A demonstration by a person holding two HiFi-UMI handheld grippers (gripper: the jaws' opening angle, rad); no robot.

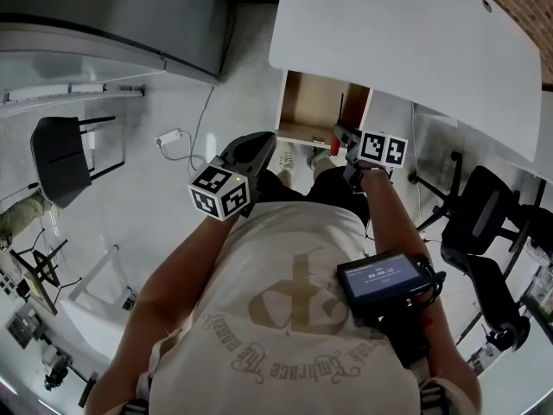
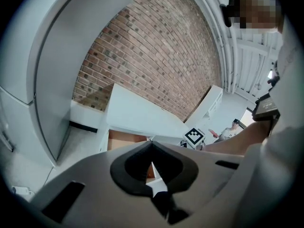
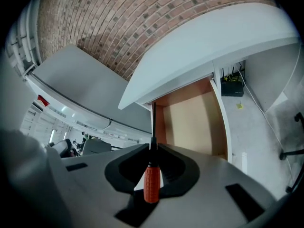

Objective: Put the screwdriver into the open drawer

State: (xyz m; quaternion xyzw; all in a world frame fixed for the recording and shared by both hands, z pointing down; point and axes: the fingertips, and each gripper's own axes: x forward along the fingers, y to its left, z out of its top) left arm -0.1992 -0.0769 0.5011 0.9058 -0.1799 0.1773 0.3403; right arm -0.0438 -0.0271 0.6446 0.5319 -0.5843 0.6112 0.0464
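Now right gripper [image 3: 153, 148] is clamping screwdriver [image 3: 151, 182] by orange handle, black shaft pointing toward wooden inside of open drawer [image 3: 194, 118] under white desk [image 3: 213, 37]. Screwdriver is sitting in jaws near drawer front, not lying in drawer. Left gripper [image 2: 152, 144] is hanging alongside, jaws resting together, gripping nothing.

We record the right tool [image 3: 153, 148] as matt grey plastic with black, rubbery-looking pads [image 3: 183, 167]; the left tool [image 2: 152, 167] looks the same. The screwdriver [image 3: 152, 182] has an orange plastic handle and a dark metal shaft. The drawer [image 3: 194, 122] shows matt light wood inside and smooth white edges. The tabletop [image 3: 213, 37] above it is smooth, matt white. The wall [image 3: 142, 18] across the top of the frame is rough red brick.
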